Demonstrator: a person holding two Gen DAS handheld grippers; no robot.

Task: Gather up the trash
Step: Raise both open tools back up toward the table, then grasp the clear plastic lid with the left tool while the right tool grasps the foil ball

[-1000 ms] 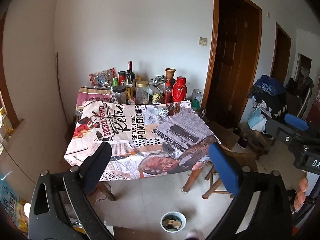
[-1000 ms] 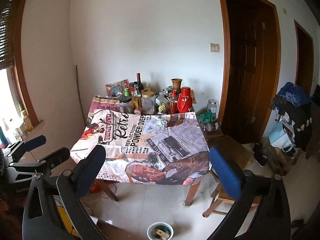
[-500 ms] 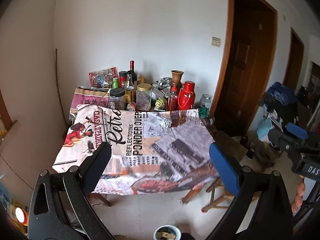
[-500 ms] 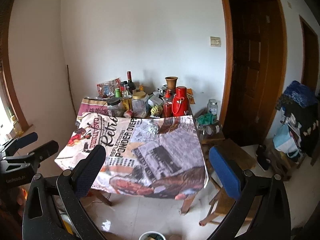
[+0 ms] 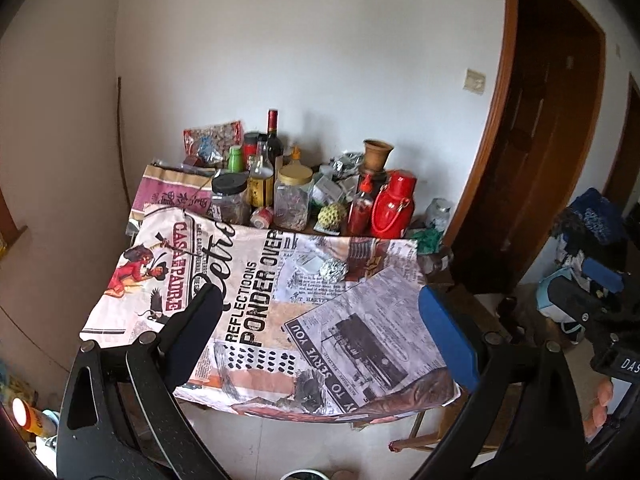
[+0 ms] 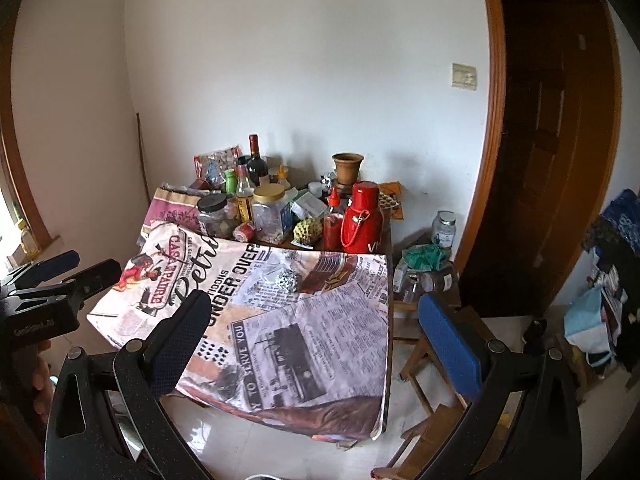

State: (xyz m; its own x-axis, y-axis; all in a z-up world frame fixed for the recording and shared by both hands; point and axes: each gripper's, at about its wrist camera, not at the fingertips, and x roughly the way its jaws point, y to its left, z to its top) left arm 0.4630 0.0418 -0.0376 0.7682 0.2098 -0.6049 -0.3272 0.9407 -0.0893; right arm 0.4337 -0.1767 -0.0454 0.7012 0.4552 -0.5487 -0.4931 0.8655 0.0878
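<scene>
- Silver crumpled foil ball [image 5: 333, 270] sits on the printed cloth [image 5: 256, 312] covering the tabletop, roughly mid-width, toward the far half; nothing touches it. Same ball in the right wrist view [image 6: 286, 280].
- Small pale flat scrap [image 5: 309, 261] lies just beside the ball on its left; can't tell what it is.
- Left hand-held gripper [image 5: 320, 328]: fingers spread wide, nothing between them, held in the air over the near edge of the tabletop, well apart from the ball. Black pad left, blue pad right.
- Right hand-held gripper [image 6: 316, 334]: also spread wide, empty, over the near right part of the cloth, also apart from the ball.
- Left hand-held gripper also shows at the left edge of the right wrist view, jaws apart.
- Far edge of the tabletop, against the white wall: red thermos [image 5: 392, 206], red sauce bottle [image 5: 360, 208], clear jar with yellow lid [image 5: 294, 198], jar with black lid [image 5: 229, 200], dark wine bottle [image 5: 273, 140], brown clay pot [image 5: 376, 154], green bumpy fruit [image 5: 332, 214]. All upright, crowded together.
- Brown wooden door [image 6: 560, 140] right of the tabletop; wooden stool [image 6: 436, 360] just beside the right edge of the tabletop.
- White bin rim [image 5: 304, 474] barely visible on the floor at the bottom edge; contents not visible.
</scene>
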